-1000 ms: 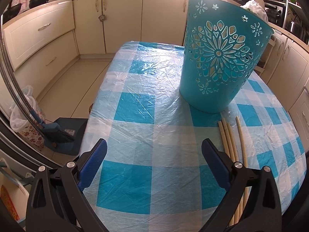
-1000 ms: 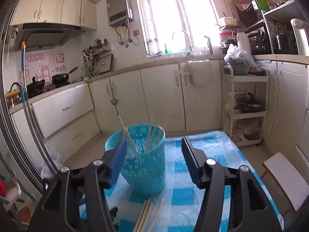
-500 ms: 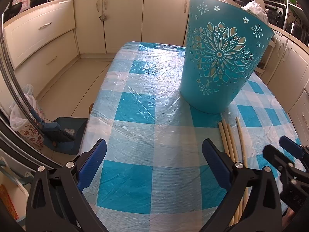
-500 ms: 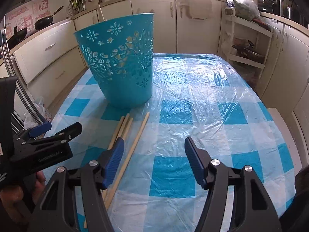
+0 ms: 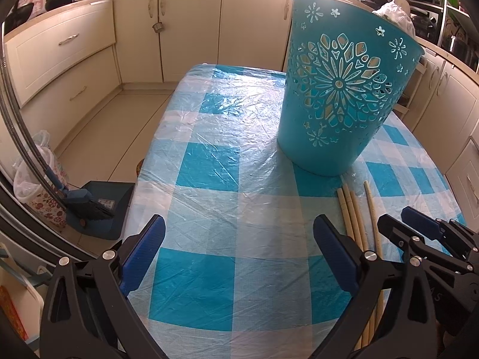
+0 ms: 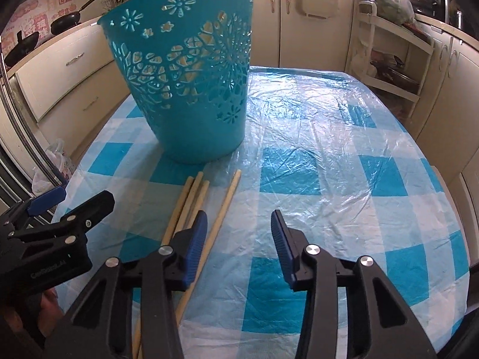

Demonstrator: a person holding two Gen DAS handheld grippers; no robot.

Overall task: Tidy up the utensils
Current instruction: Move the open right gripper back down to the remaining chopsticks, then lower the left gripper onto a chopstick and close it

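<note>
bench (image 5: 209, 197): covered with a blue-and-white check cloth under a thin, wrinkled clear plastic sheet, glossy with glare. rounded corners; the left edge drops to a tiled floor.

basket (image 5: 341, 89): teal plastic, round, tapering toward the base, wall pierced with flower and star cutouts. stands upright on the far half of the bench. pale sticks show through the cutouts from inside.

chopsticks (image 6: 191, 203): four long pale wooden sticks, round section, lying flat on the bench just in front of the basket base. three lie side by side touching; the fourth is a little apart to their right, angled slightly.

left gripper (image 5: 239, 251): black plastic arms, ribbed blue pads, silver rivets. jaws wide, nothing between them, over bare cloth left of the chopsticks.

right gripper (image 6: 238, 239): same build. jaws at moderate width and closing, nothing between them. its left pad sits over the gap between the three grouped sticks and the single one; whether it touches any i cannot tell.

writing: raised lettering on the left gripper's body in the right wrist view, too blurred to read. pink wall stickers with characters behind the woks (image 6: 64, 21), unreadable.

open room: the bench's right half and near left are bare.
</note>
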